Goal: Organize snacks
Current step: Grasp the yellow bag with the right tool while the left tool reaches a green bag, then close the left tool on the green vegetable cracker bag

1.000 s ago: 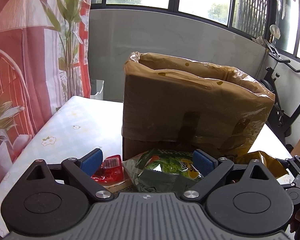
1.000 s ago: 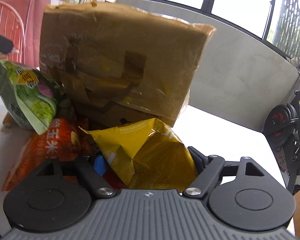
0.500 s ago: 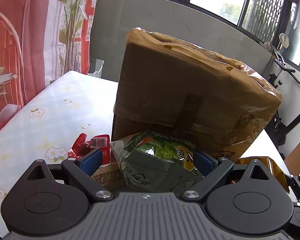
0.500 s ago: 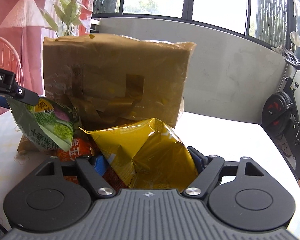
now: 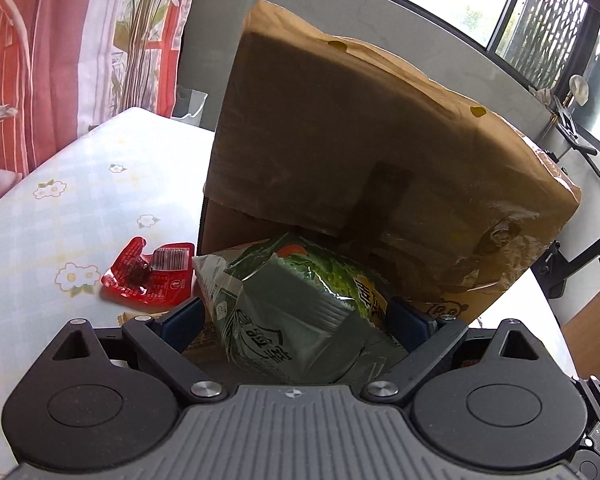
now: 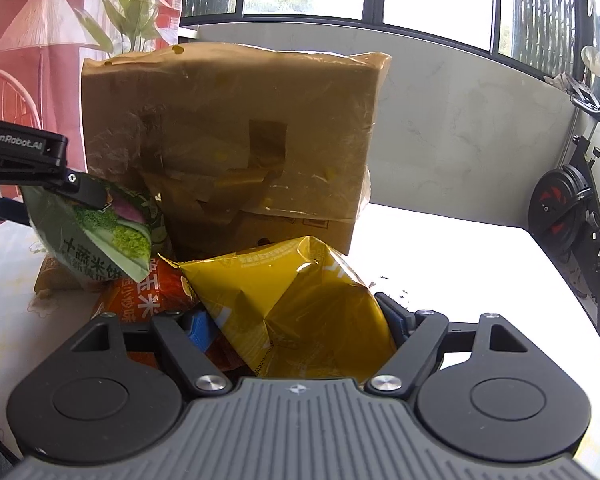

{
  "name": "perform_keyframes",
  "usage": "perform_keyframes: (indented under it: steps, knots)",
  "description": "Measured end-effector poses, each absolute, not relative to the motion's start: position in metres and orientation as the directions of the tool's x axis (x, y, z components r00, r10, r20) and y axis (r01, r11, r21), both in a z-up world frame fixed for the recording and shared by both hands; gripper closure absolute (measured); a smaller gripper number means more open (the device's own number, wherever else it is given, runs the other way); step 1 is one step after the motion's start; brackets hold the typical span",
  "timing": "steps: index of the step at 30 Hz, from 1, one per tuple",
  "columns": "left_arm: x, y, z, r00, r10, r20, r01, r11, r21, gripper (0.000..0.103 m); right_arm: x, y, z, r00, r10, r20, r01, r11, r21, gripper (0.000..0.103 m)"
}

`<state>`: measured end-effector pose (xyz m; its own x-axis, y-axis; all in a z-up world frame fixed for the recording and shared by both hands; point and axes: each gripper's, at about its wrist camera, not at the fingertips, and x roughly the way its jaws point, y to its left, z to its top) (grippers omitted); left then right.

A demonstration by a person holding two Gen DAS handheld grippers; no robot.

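Green snack bag [image 5: 300, 312] clamped in left claw [image 5: 296, 320], yellow snack bag [image 6: 296, 312] clamped in right claw [image 6: 300, 324]

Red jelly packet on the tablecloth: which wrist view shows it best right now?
The left wrist view. The red jelly packet lies flat on the tablecloth, unobstructed, left of the green snack bag held in the left gripper. The right wrist view shows none of it.

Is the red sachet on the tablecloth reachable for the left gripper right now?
Probably not yet. The left gripper is shut on the green snack bag, so its jaws are full. The red sachet itself lies uncovered on the table, just beyond the left finger.
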<state>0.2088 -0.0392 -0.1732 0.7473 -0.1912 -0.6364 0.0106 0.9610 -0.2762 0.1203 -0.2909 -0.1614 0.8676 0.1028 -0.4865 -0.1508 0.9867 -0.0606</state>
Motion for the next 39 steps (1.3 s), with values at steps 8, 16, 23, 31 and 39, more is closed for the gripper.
perform_keyframes:
  steps: [8,16,23,31,39]
  knots:
    - [0.191,-0.038,-0.166,0.786,-0.232,-0.573,0.078,0.957,-0.28,0.039,0.117,-0.292,-0.161,0.871,0.099,-0.482,-0.144,0.988,-0.058,0.023]
    - [0.17,-0.024,-0.157,0.8,-0.236,-0.551,0.085,0.955,-0.286,0.048,0.114,-0.291,-0.158,0.877,0.095,-0.47,-0.136,0.989,-0.053,0.023]
    - [0.155,-0.015,-0.143,0.825,-0.187,-0.533,0.071,0.97,-0.231,0.049,0.106,-0.289,-0.151,0.888,0.093,-0.45,-0.129,0.99,-0.051,0.023]
    - [0.142,-0.002,-0.132,0.847,-0.175,-0.502,0.058,0.969,-0.239,0.056,0.093,-0.288,-0.138,0.905,0.091,-0.415,-0.125,0.991,-0.055,0.023]
    - [0.146,0.017,-0.155,0.756,-0.218,-0.618,-0.007,0.94,-0.34,0.032,0.079,-0.283,-0.13,0.915,0.091,-0.392,-0.127,0.99,-0.067,0.023]
